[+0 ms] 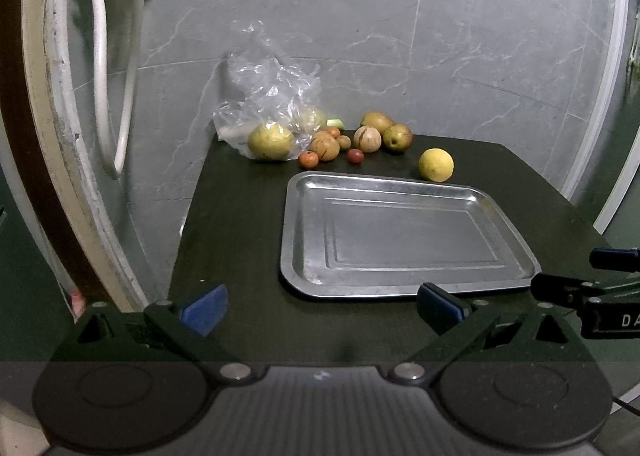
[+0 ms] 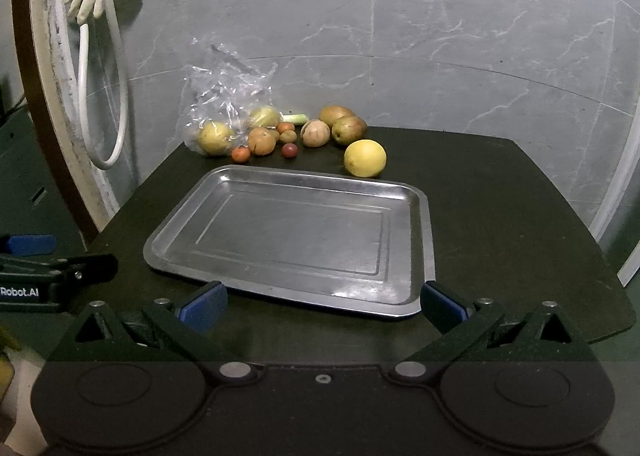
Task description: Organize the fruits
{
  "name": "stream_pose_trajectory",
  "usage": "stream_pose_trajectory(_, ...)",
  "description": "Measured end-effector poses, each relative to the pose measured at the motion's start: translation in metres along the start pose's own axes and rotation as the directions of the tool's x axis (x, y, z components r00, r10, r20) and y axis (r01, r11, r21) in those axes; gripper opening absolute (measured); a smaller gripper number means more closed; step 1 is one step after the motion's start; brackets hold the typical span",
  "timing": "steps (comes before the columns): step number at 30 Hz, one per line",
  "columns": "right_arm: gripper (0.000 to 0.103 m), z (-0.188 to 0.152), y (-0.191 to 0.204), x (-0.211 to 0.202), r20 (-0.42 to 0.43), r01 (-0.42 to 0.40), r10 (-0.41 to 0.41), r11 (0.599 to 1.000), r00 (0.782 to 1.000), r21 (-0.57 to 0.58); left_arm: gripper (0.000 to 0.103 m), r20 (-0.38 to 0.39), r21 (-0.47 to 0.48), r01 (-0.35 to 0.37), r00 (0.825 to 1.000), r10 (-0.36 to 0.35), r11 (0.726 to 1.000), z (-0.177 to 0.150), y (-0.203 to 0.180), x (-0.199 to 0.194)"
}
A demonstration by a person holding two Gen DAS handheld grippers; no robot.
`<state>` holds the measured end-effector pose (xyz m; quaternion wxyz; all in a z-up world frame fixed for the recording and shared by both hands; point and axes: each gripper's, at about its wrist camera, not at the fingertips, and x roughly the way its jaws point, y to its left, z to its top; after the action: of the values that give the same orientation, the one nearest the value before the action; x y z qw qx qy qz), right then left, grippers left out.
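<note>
Since the tray (image 2: 416, 216) is sitting bare mid-worktop (image 2: 500, 216), both claws, left (image 1: 320, 306) and right (image 2: 322, 302), are hanging back wide and gripping nothing, probably lining up on the fruits (image 2: 316, 133) bunching along the far edge by the bag (image 2: 224, 92).

Dim, greenish light; fisheye-warped, vignetted edges.

pear (image 1: 311, 118) blurred behind plastic bag (image 1: 267, 96), right gripper (image 1: 600, 288) cut off

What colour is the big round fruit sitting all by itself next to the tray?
Yellow. The round fruit shows best in the right wrist view.
</note>
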<state>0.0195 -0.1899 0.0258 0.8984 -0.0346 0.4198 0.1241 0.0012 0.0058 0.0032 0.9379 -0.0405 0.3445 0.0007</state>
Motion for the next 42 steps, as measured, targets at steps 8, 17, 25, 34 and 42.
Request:
stream_pose_trajectory(8, 0.102, 0.002, -0.001, 0.000, -0.001, -0.007, 0.007, 1.000, 1.000, -0.006, 0.102, 0.001, -0.002, 0.000, 1.000, 0.000, 1.000, 0.000, -0.001, 0.001)
stream_pose_trajectory(17, 0.102, 0.003, 0.001, -0.001, -0.004, -0.019, 0.019, 1.000, 1.000, -0.016, 0.102, 0.000, -0.007, 0.002, 1.000, -0.002, 1.000, 0.000, -0.001, 0.001)
stream_pose_trajectory(25, 0.102, 0.004, 0.001, 0.000, -0.010, -0.019, 0.019, 1.000, 1.000, -0.016, 0.102, -0.001, -0.006, 0.006, 1.000, -0.006, 1.000, 0.001, -0.001, 0.001)
stream_pose_trajectory(34, 0.102, 0.007, 0.005, 0.007, -0.028, -0.038, 0.037, 0.999, 0.999, -0.024, 0.103, -0.029, 0.004, 0.014, 0.999, -0.014, 1.000, 0.002, 0.000, 0.010)
stream_pose_trajectory(42, 0.102, 0.010, 0.006, 0.013, -0.039, -0.040, 0.039, 0.999, 0.998, -0.028, 0.103, -0.048, -0.002, 0.022, 0.999, -0.022, 1.000, 0.004, 0.007, 0.016)
